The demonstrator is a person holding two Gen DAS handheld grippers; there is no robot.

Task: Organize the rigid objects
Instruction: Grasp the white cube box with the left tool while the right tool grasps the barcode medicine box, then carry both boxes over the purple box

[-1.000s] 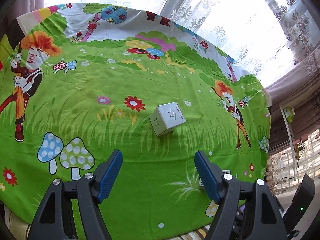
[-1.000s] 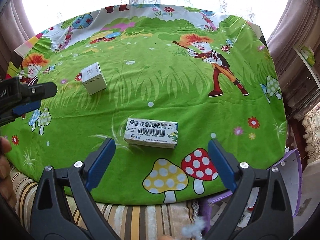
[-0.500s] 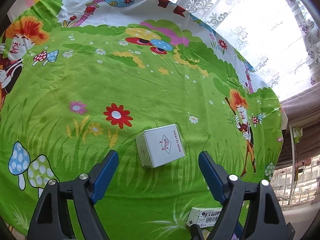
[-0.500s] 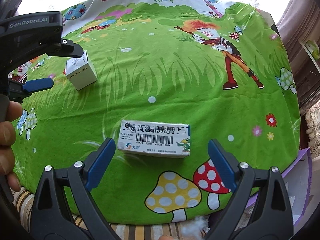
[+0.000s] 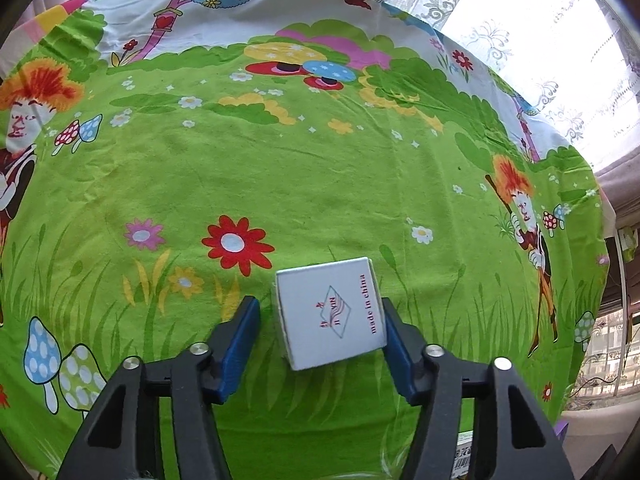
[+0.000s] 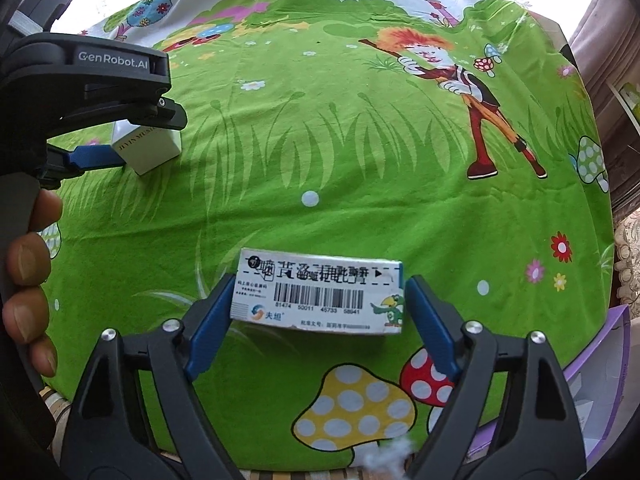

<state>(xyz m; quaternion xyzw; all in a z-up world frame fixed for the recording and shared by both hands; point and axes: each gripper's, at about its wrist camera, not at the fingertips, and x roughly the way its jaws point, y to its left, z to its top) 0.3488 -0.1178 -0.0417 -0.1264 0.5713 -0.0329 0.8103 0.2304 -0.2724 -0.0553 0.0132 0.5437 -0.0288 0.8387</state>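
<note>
**Two claws close in on two boxes at once**

On a table draped in a bright green cartoon cloth [image 5: 320, 184], a person works a claw in each hand, and both are narrowing on a grab. The left claw [image 5: 316, 344] brackets a small white cube box [image 5: 330, 314] printed "made in china", which sits toward the near edge of the table, left of centre. Its jaws are closing: the right blue pad looks to be touching the box's side, while a strip of green cloth shows between the left pad and the box, so the pinch is not yet made. The right claw [image 6: 318, 320] straddles a flat medicine carton [image 6: 320, 296] with a barcode, lying lengthwise near the table's front edge, just behind a yellow spotted mushroom in the print. Those jaws are closing too; the left pad appears to meet the carton's end and a narrow gap remains at the right pad. From the right wrist view, the person's hand [image 6: 30, 280] is seen gripping the left tool's handle.

The step in hand appears to be the grasp itself, with neither box lifted. The next move calls for both claws to finish squeezing squarely on opposite faces; the cube sits slightly skewed between its pads and could twist as they meet, so a steady, centred close before any lift seems wise.
</note>
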